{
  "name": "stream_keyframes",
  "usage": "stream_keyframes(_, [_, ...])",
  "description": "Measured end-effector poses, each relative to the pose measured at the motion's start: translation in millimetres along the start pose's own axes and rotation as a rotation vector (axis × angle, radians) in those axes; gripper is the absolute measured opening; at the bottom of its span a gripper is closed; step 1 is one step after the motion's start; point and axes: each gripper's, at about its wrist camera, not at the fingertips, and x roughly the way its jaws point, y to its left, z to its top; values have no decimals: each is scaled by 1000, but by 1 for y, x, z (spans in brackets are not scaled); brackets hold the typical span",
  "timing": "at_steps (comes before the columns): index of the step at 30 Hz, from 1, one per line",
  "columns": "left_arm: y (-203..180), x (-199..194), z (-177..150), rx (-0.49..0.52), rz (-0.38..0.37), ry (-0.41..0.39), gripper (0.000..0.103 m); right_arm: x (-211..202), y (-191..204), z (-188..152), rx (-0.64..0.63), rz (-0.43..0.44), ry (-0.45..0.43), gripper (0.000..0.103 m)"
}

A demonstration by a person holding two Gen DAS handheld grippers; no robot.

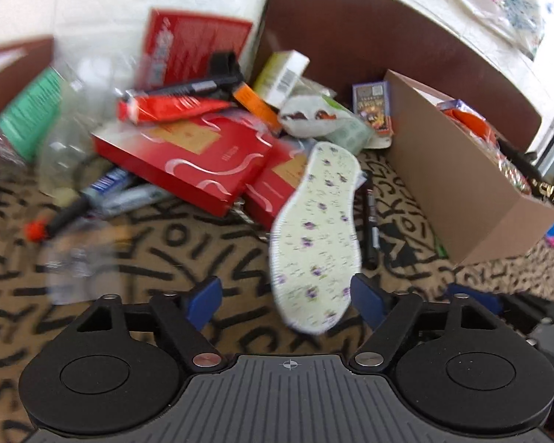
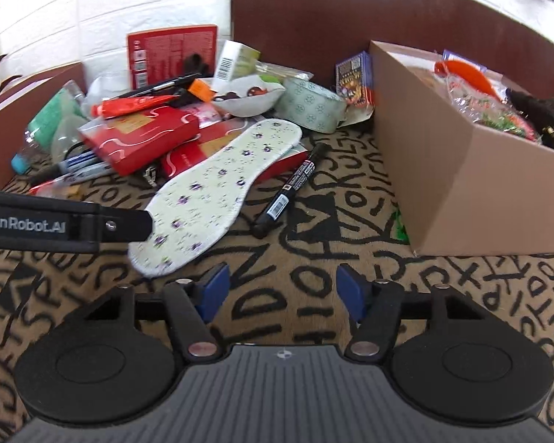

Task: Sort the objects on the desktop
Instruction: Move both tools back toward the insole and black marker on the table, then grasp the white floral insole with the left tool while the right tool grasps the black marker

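A flowered white insole (image 1: 314, 229) (image 2: 218, 192) lies on the patterned cloth, its toe resting on a red box. My left gripper (image 1: 286, 301) is open, with the insole's heel end between the jaws. The heel sits close against the right pad (image 1: 369, 299) and apart from the left one. In the right wrist view one left finger (image 2: 66, 225) reaches in from the left edge to the insole's side. My right gripper (image 2: 282, 291) is open over bare cloth with nothing between its jaws. A black marker (image 2: 288, 192) (image 1: 369, 225) lies just right of the insole.
A cardboard box (image 2: 461, 170) (image 1: 461, 184) holding several items stands at the right. Behind the insole is a pile: red boxes (image 1: 188, 162) (image 2: 140, 136), a red tube (image 1: 166, 107), pens, a plastic bottle (image 2: 51, 122), small cartons. A brown headboard (image 2: 314, 18) backs it.
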Motion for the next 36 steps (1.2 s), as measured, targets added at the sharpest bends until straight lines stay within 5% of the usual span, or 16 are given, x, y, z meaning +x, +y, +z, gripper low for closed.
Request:
stream_keyframes(6, [-3, 24, 8, -12, -24, 39, 70, 20, -2, 12, 34, 20, -10, 53])
stream_keyframes(12, [4, 40, 13, -69, -37, 70, 26, 39, 3, 18, 24, 27, 9, 42])
stream_keyframes(16, [5, 41, 15, -106, -55, 79, 12, 47, 3, 21, 31, 7, 2, 41])
stream_keyframes(18, [5, 38, 13, -112, -72, 76, 7, 49, 1, 21, 33, 6, -3, 21])
stream_keyframes(20, [4, 30, 10, -102, -89, 69, 0, 47, -1, 19, 32, 0, -3, 20])
stream_keyframes(34, [10, -62, -47, -97, -89, 70, 0, -32, -8, -40, -20, 82, 79, 18])
stream_keyframes(36, [6, -67, -51, -81, -70, 55, 25, -39, -7, -44, -38, 84, 88, 19])
